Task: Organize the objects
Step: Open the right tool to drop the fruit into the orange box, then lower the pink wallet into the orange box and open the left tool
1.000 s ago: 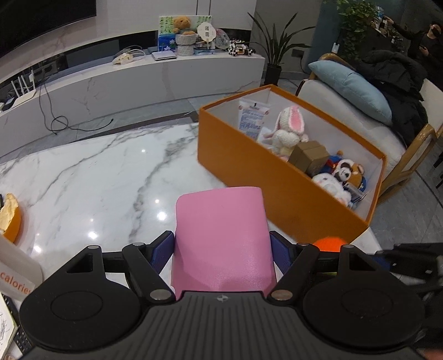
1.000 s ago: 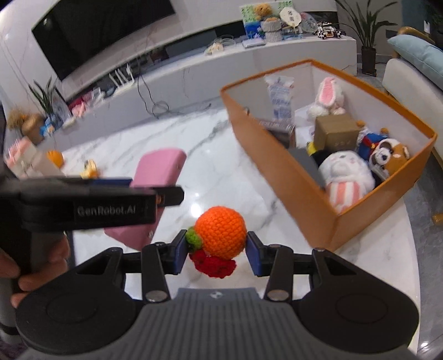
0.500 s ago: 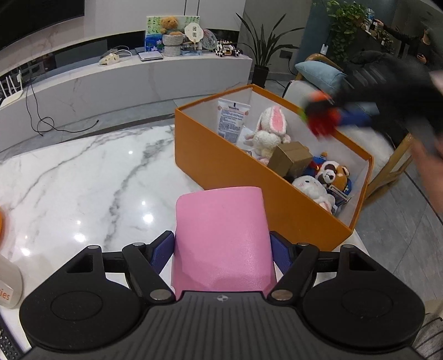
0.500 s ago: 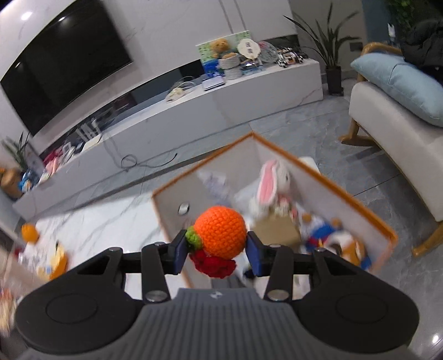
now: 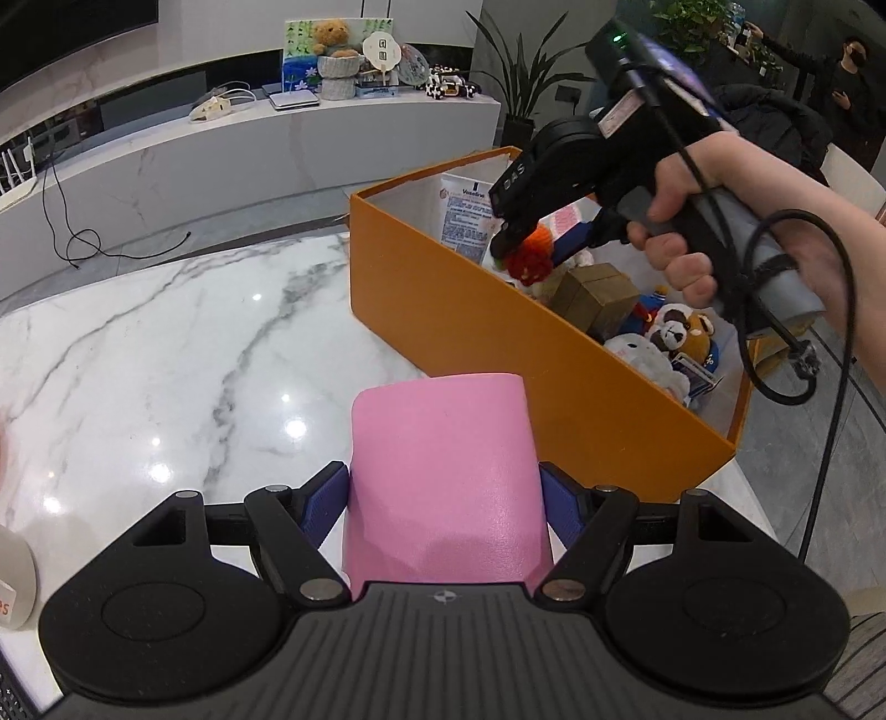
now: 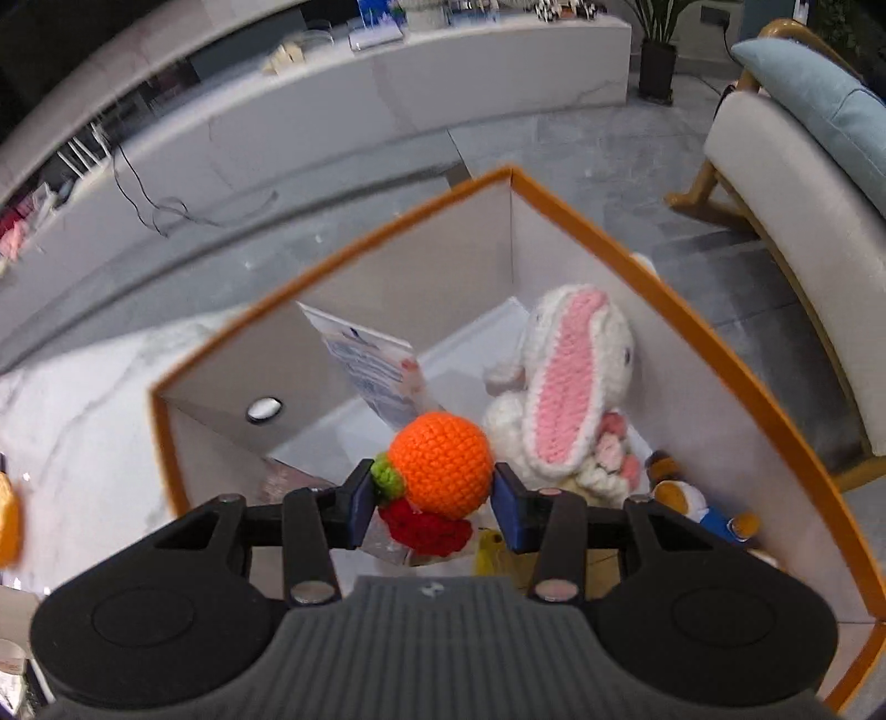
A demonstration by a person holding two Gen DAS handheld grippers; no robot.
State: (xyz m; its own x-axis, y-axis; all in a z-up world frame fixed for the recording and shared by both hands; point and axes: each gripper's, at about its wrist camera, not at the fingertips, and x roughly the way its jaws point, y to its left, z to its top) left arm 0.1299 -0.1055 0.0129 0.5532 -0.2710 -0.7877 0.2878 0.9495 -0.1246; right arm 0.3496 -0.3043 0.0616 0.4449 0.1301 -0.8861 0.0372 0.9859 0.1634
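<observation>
Swung across from the bench to hang over the orange box point(image 6: 736, 354) at frame centre, right tool point(image 6: 437, 498) clamped on crocheted orange toy point(image 6: 440, 465) for dropping in, left tool point(image 5: 443, 498) gripping pink case point(image 5: 443, 482) low centre, waiting above the bench point(image 5: 166, 354).

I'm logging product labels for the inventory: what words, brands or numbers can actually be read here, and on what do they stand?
"Vaseline": top of the white packet leaning inside the orange box; its smaller print is too small to read.
"DAS": side of the right gripper, partly hidden.
A dark character on the round white fan on the far counter; too small to read surely.
Red letters on the white object at the left edge: cut off, unreadable.
</observation>
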